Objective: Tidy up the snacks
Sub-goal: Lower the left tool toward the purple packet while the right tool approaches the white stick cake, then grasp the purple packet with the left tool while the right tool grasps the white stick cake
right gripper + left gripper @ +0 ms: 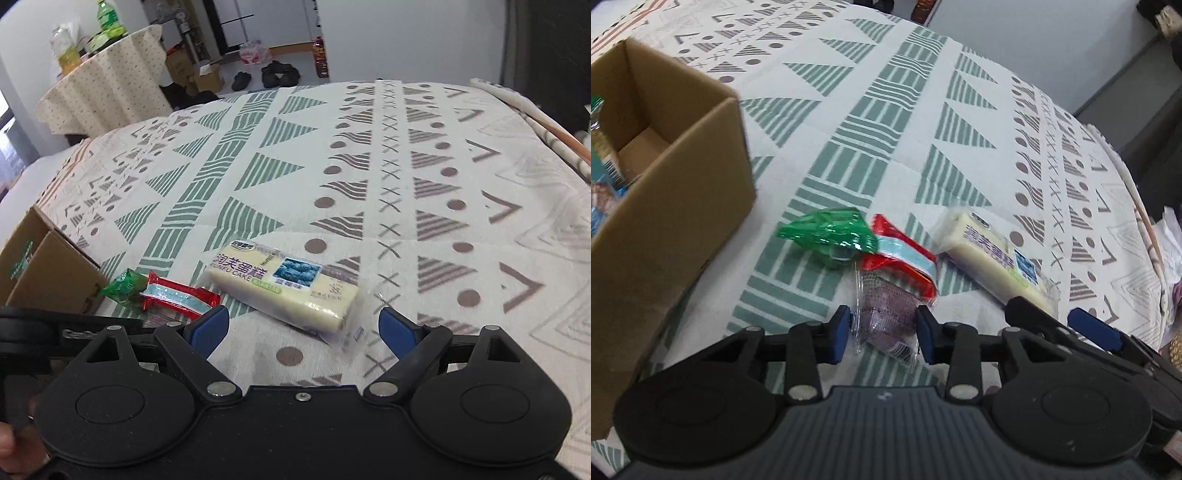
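"RUNFU CAKE" on cake packet [282, 291]

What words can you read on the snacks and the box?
"RUNFU CAKE" with Chinese characters "润夫蛋糕" above it: on the pale cake packet.
Small logo at the top of that packet, and the fine print beside the blueberry picture: too small to read.
Red snack wrapper: print blurred.
Green wrapper: no readable text.
Green sticker on the cardboard box: too blurred to read.
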Motion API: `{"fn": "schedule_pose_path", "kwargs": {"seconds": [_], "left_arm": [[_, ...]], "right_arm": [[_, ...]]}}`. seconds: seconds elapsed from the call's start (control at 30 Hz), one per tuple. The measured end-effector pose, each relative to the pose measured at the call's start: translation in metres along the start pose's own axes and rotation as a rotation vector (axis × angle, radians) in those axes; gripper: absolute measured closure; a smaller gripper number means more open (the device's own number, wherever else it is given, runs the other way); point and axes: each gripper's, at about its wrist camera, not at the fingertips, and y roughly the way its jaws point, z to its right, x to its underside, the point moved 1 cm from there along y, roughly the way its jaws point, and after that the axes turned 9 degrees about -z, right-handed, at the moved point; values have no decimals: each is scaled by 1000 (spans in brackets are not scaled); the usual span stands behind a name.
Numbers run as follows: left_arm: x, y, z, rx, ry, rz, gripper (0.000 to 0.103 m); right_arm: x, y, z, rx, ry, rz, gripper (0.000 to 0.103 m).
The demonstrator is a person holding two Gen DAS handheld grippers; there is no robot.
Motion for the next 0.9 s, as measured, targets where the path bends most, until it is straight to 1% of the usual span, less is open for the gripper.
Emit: {"fn": "schedule_pose_path", "kwargs": {"seconds": [0.17, 0.3, 0.43, 0.53, 0.6, 0.67, 0.73, 0.8, 0.9], "left_arm": [[-4, -9, -13, -1, -36, 17, 66], [-7, -14, -21, -12, -63, 33, 66], [-7, -18, -26, -15, -86, 52, 66], [-6, -20, -28, -16, -94, 56, 66], [-6, -22, -28, -17, -94, 58, 66], [-4, -23, -30, -19, -94, 58, 66], [-2, -25, -31, -21, -95, 57, 66], [0, -27, -32, -22, -91, 59, 66], [4, -28, -32, -24, -84, 54, 66]], "right_arm": [[-11, 9, -5, 20, -56, 27, 17], [-18, 14, -6, -19, -64, 49, 19], [-24, 20, -7, -54, -73, 71, 20], [-24, 27, -8, -78, -66, 35, 23], [-21, 29, -9, -80, -69, 10, 25], [-18, 28, -11, -92, -77, -23, 30], [-13, 27, -11, -109, -59, -54, 40], [-7, 29, -11, -123, -46, -90, 43], [-1, 27, -14, -94, -69, -102, 50]]}}
